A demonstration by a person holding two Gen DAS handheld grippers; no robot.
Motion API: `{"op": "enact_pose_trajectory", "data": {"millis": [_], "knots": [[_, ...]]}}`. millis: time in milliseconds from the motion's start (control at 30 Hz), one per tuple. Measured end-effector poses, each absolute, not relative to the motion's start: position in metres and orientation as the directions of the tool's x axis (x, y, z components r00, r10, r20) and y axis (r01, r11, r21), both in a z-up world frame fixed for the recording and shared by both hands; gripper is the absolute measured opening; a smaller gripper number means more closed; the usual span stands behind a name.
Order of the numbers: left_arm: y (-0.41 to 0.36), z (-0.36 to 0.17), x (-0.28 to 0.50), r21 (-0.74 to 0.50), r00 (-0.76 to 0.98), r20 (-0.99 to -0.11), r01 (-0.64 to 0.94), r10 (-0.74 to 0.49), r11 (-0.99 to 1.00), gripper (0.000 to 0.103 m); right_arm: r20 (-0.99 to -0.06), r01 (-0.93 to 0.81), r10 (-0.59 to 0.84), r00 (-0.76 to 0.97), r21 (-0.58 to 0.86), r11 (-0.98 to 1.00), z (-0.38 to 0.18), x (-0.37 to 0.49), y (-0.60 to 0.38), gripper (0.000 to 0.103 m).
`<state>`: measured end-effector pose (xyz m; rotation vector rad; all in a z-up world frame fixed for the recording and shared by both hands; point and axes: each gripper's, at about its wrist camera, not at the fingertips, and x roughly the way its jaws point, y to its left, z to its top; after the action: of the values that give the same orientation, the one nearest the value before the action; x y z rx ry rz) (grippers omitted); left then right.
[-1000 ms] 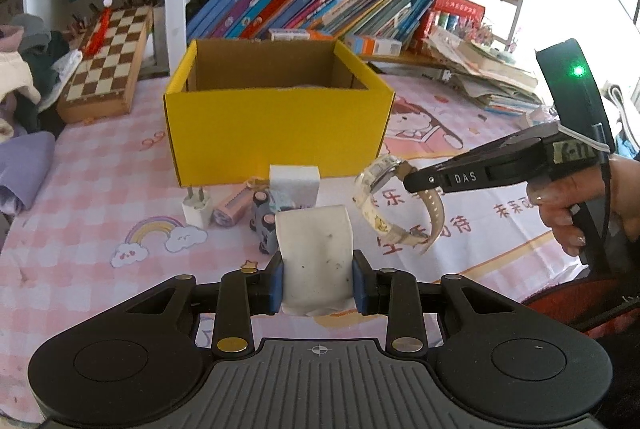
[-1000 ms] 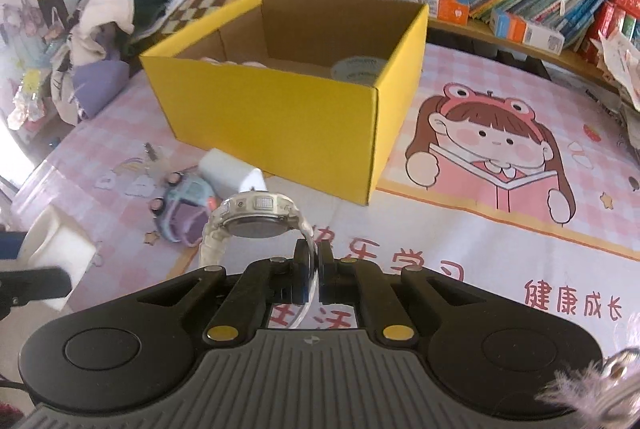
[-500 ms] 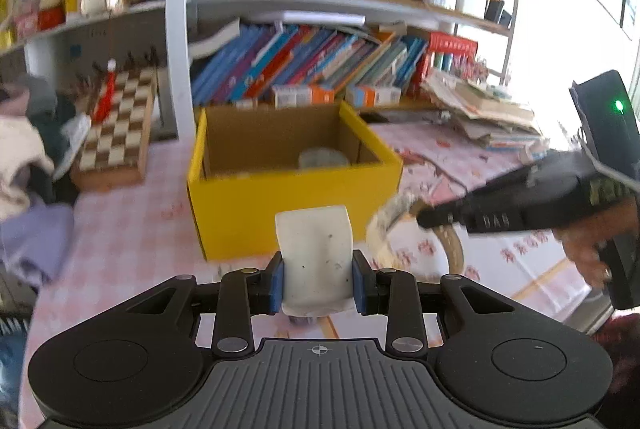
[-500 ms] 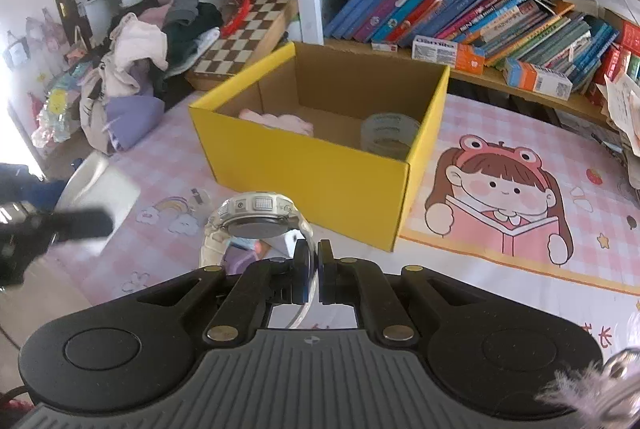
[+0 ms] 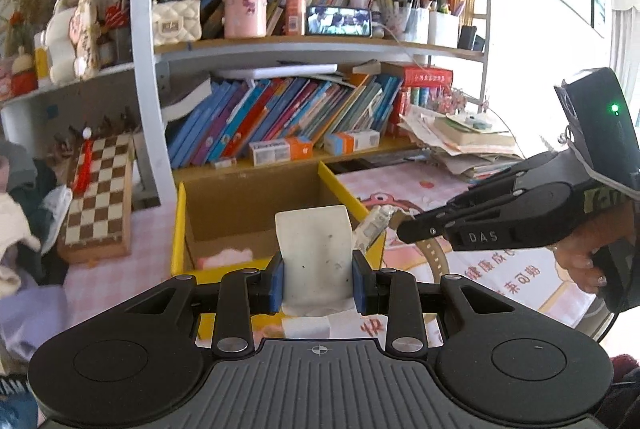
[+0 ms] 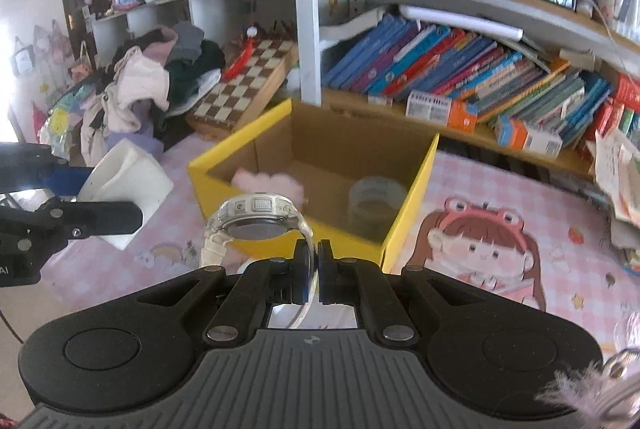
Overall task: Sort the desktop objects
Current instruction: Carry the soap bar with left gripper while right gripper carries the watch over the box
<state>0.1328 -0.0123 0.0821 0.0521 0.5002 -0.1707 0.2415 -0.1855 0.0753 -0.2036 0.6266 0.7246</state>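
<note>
My left gripper (image 5: 318,279) is shut on a white foam block (image 5: 314,255) and holds it in the air just in front of the open yellow cardboard box (image 5: 181,229). The same block shows in the right wrist view (image 6: 126,189), left of the box (image 6: 394,225). My right gripper (image 6: 314,269) is shut on the clear strap of a white wristwatch (image 6: 256,215), raised before the box's front wall. The watch also shows in the left wrist view (image 5: 374,223). A roll of clear tape (image 6: 376,199) and a pink fluffy item (image 6: 266,183) lie inside the box.
A pink cartoon tablecloth (image 6: 480,241) covers the desk. A chessboard (image 5: 98,197) lies to the box's left beside a pile of clothes (image 6: 148,85). Leaning books (image 5: 280,121) and a stack of papers (image 5: 460,141) stand behind the box.
Both grippers have risen from table level with their loads and come closer to the box. The small items on the cloth in front of the box have dropped out of view.
</note>
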Motion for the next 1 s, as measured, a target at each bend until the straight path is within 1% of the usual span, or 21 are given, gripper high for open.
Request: {"op": "enact_pose_trajectory", "data": {"millis": [267,533,733,867,1000], "knots": [[0.001,0.086,0.173,0.014,0.878,-0.455,0.173,-0.148,0.985,0.031,-0.557,-0.674,0.559,0.615,-0.003,0.739,0.089,0.285,-0.17,0.004],[0.017,0.089,0.22,0.036,0.884,-0.449,0.16,-0.126,0.987,0.031,-0.545,-0.691,0.556,0.628,-0.062,0.72,0.093,0.331,-0.152,0.004],[0.03,0.087,0.253,0.033,0.878,-0.467,0.138,-0.106,0.99,0.031,-0.585,-0.721,0.541,0.604,-0.112,0.684,0.077,0.365,-0.135,0.004],[0.035,0.078,0.276,0.037,0.86,-0.499,0.138,-0.101,0.99,0.031,-0.624,-0.761,0.53,0.575,-0.169,0.626,0.063,0.379,-0.124,0.004],[0.038,0.068,0.296,0.041,0.842,-0.53,0.14,-0.097,0.989,0.031,-0.655,-0.791,0.524,0.544,-0.192,0.581,0.05,0.389,-0.117,0.004]]}}
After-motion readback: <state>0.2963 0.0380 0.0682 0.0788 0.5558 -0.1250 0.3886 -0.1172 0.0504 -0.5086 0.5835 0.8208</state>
